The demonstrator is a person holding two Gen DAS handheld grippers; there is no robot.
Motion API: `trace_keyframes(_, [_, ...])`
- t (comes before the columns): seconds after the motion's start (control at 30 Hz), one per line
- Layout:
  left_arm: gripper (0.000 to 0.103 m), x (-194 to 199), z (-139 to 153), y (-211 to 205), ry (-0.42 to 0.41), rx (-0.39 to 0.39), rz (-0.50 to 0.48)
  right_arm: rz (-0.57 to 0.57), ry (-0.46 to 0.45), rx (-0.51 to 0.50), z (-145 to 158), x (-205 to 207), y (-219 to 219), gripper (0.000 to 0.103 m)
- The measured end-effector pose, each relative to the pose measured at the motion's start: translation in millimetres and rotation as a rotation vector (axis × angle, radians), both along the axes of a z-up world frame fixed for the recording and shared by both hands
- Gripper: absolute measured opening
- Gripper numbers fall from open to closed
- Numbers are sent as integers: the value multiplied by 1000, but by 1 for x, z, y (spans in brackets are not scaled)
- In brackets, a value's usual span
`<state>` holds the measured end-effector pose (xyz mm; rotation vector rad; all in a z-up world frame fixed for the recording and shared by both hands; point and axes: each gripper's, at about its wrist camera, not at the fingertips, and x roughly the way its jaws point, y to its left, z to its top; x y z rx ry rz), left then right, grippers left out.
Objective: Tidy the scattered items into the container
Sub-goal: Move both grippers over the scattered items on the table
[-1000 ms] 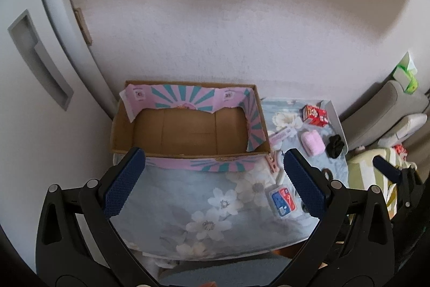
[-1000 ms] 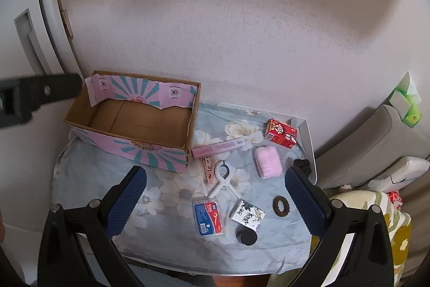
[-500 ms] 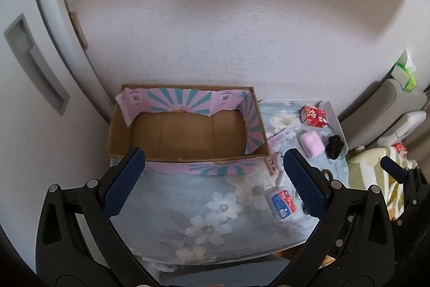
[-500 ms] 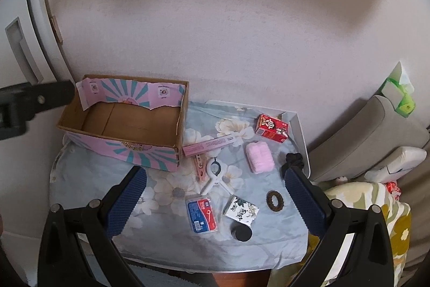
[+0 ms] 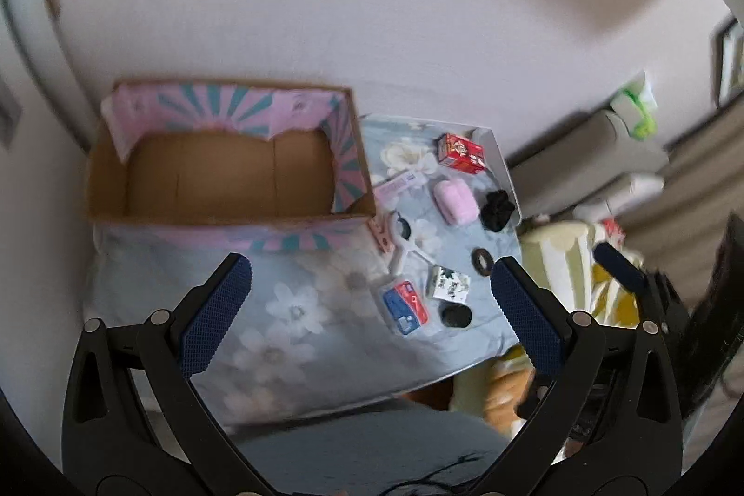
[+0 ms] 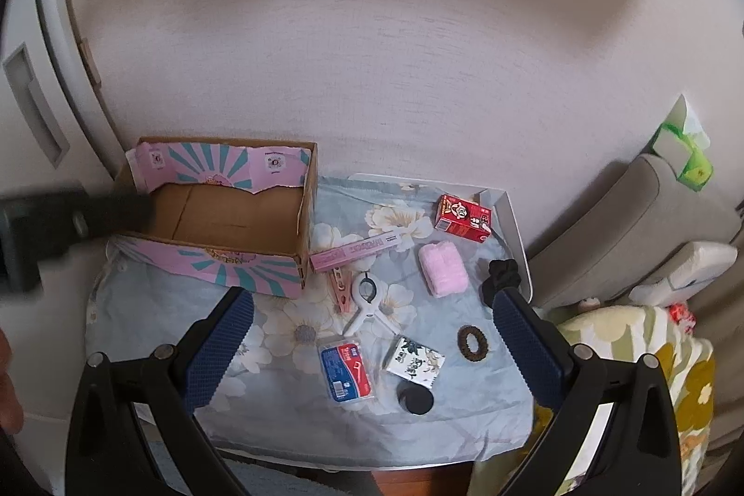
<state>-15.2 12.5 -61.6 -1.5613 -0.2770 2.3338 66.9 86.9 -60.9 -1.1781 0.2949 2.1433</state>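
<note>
An open cardboard box (image 6: pixel 218 217), lined with pink and teal sunburst paper, is set at the left end of a table draped in a soft floral cloth (image 6: pixel 288 333); nothing is seen inside it, so the tidying is judged barely begun. To its right, small items are scattered on the cloth: a pink tube box (image 6: pixel 355 252) touching the box corner, a white plastic clip (image 6: pixel 369 300), a blue floss-pick case (image 6: pixel 346 370), a fluffy pink pad (image 6: pixel 442 269), a red carton (image 6: pixel 463 218), a black scrunchie (image 6: pixel 500 280). The left gripper (image 5: pixel 369 314) and right gripper (image 6: pixel 372 345) are held above, jaws spread wide, nothing gripped.
</note>
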Motion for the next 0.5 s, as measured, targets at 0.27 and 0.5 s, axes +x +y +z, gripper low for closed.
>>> trace_keyframes(0.27, [102,-5,9,4,118,-319,69,-21,1,11,1,2,2,102])
trace_keyframes(0.5, [102,-10,22,-1,130,-330,116,-19,0,12,2,0,6,102])
